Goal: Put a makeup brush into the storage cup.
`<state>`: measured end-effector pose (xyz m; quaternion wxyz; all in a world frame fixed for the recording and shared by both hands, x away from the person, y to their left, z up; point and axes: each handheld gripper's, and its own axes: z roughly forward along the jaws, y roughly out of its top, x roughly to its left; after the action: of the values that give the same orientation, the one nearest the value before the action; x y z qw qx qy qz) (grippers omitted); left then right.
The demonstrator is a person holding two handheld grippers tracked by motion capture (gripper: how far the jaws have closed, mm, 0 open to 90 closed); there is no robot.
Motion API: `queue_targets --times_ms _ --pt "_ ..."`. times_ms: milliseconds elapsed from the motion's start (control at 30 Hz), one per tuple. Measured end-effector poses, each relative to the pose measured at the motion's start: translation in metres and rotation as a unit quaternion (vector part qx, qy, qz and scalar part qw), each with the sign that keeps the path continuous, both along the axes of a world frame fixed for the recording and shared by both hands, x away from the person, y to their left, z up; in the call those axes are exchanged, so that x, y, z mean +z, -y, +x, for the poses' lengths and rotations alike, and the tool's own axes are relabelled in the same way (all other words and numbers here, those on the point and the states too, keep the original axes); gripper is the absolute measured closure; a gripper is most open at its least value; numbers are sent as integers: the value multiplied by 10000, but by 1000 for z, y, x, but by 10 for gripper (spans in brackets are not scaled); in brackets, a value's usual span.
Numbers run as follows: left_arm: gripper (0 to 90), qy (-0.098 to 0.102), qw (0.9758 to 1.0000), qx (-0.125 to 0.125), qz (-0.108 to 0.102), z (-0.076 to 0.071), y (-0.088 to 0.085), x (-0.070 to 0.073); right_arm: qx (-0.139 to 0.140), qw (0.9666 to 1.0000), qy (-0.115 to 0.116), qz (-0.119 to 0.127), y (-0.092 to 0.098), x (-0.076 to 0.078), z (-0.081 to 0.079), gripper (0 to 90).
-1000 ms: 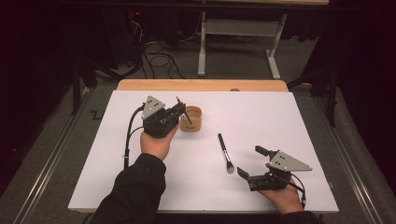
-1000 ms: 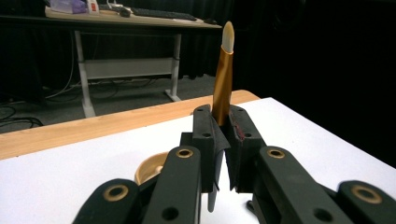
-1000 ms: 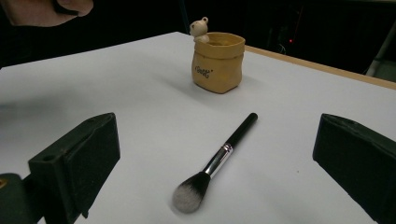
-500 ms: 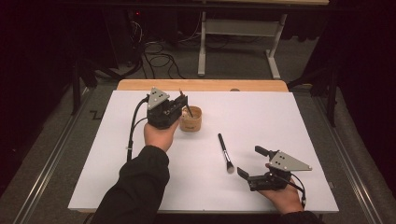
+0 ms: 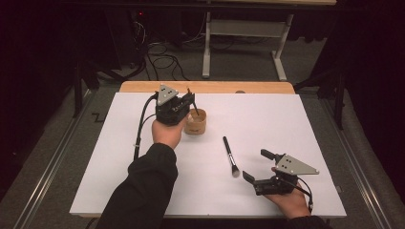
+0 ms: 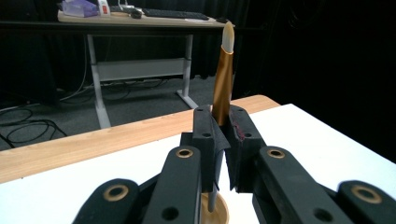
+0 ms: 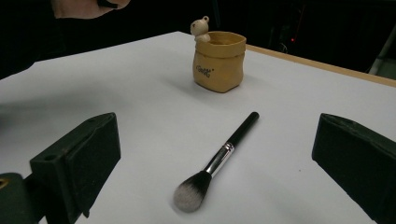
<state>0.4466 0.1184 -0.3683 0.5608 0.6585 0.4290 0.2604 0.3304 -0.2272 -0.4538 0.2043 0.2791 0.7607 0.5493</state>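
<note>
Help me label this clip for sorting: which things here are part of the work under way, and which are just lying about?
In the job:
- left gripper, shut on a gold-handled brush
- tan bag-shaped pot just below it
- black makeup brush on the white table, ahead of the open right gripper

Lying about:
- background desk
- floor cables

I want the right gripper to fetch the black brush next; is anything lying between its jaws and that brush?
Nothing visible: bare white table lies between the open right gripper and the black brush.
</note>
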Motion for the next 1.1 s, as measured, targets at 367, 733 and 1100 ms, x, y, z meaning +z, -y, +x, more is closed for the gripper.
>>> queue_targets --times_ms 367,733,1100 --pt "833 -96 9999 130 -40 11 -6 -4 15 10000 -8 8 -1 0 0 18" --pt "832 -177 9996 209 33 19 -4 -13 14 10000 -47 11 0 -1 -1 21" --pt "832 -373 9988 282 107 27 -6 -28 29 10000 -83 12 0 -2 0 22"
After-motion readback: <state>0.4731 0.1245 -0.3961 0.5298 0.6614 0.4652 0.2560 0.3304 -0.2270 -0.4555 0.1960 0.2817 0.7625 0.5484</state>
